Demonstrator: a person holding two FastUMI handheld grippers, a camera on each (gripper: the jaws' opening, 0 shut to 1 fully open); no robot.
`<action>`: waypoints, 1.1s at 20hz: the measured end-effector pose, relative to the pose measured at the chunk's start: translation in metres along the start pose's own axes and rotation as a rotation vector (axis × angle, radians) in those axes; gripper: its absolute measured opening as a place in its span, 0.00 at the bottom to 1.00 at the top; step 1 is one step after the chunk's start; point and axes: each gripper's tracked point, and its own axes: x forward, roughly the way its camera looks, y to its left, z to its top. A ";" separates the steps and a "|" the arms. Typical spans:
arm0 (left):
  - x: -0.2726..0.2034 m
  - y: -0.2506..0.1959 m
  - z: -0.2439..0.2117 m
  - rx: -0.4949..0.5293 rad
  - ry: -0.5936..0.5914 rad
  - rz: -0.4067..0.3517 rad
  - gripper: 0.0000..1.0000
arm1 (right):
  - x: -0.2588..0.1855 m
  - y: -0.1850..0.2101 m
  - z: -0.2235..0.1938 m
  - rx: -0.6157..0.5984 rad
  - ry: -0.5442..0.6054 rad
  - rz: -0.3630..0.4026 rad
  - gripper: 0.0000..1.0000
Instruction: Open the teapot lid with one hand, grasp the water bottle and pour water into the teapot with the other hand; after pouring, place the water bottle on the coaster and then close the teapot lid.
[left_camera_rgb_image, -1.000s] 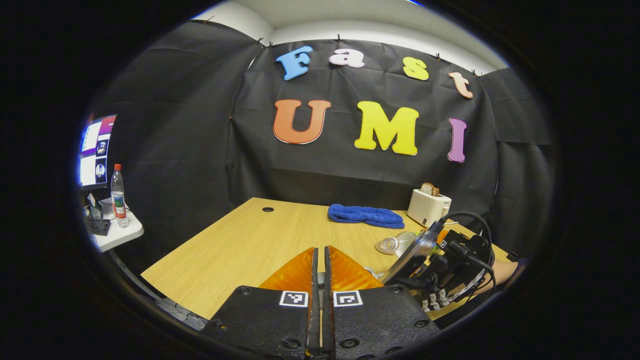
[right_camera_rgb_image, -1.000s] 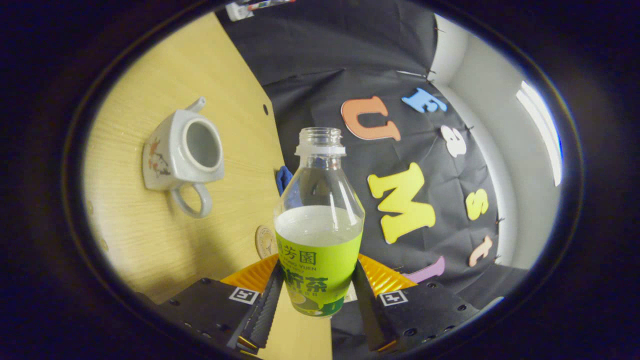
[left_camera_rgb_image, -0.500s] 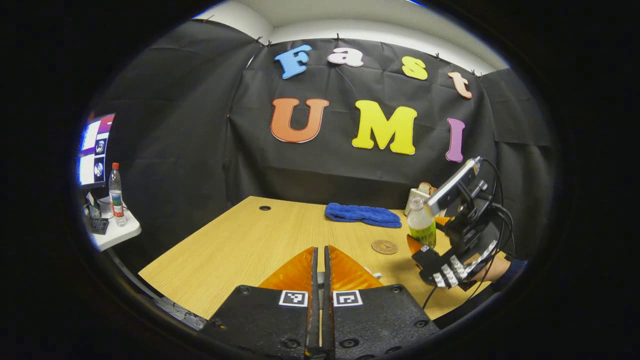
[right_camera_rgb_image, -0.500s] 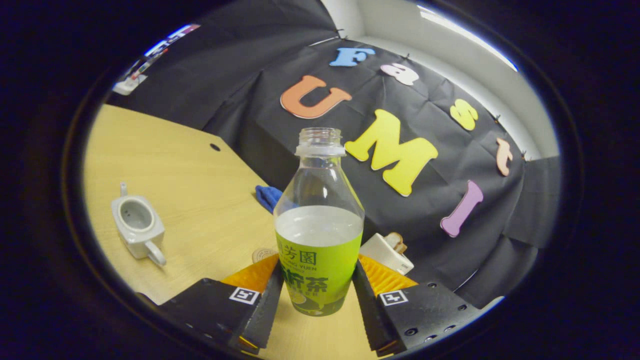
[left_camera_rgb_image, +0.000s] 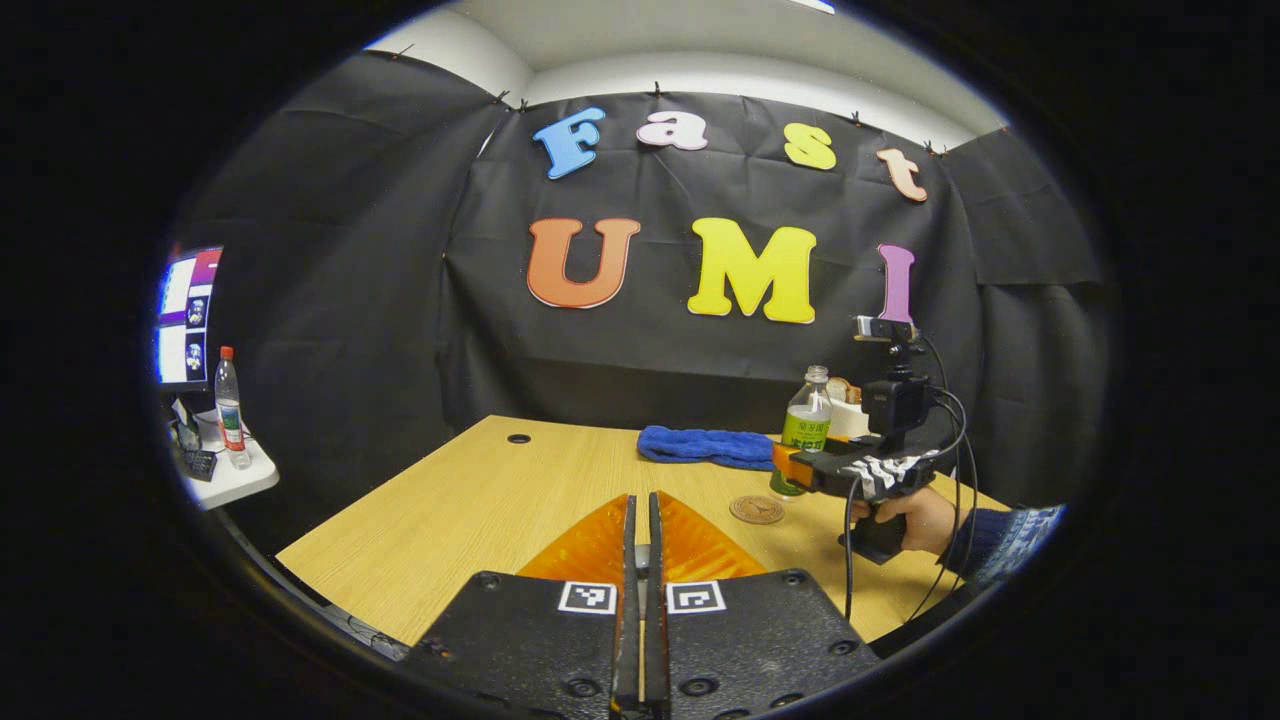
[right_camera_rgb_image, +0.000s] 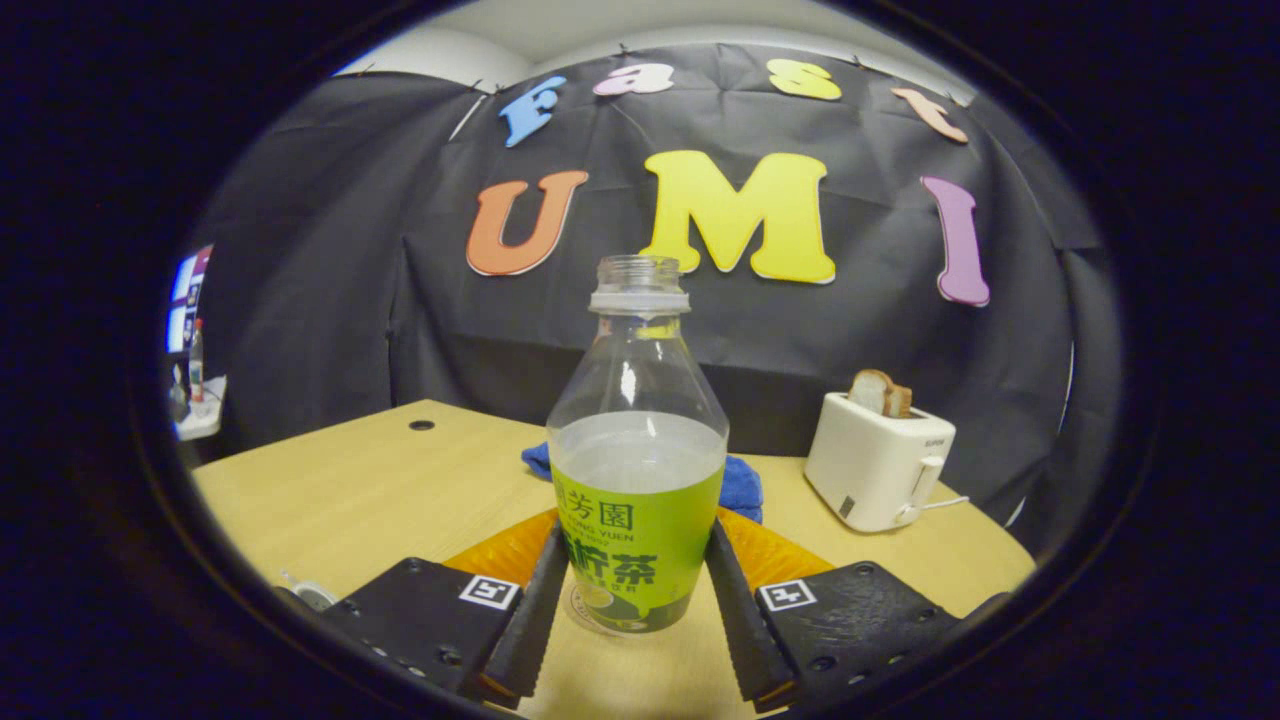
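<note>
- The water bottle (right_camera_rgb_image: 638, 470) is pinched at its label by both fingers of the right gripper (right_camera_rgb_image: 633, 610), kept upright so nothing gets spilled.
- It's held just above the table (right_camera_rgb_image: 380, 490), right of the coaster (left_camera_rgb_image: 757, 509), probably being lined up for set-down.
- The left gripper (left_camera_rgb_image: 642, 600) is closed flat, nothing visibly held.
- A toaster (right_camera_rgb_image: 878, 470) and blue cloth (left_camera_rgb_image: 705, 446) are parked at the far side.

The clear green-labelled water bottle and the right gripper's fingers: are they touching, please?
Touching: in the right gripper view, both fingers press against the label of the water bottle.
</note>
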 end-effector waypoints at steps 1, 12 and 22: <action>0.003 0.003 -0.004 0.003 0.008 0.006 0.04 | 0.009 0.000 -0.005 0.015 0.012 -0.008 0.72; 0.018 0.023 -0.029 -0.020 0.083 0.054 0.04 | 0.050 0.005 -0.036 0.006 0.053 0.014 0.73; 0.019 0.015 -0.027 -0.005 0.068 0.046 0.05 | 0.022 -0.008 -0.018 0.046 0.024 -0.006 0.95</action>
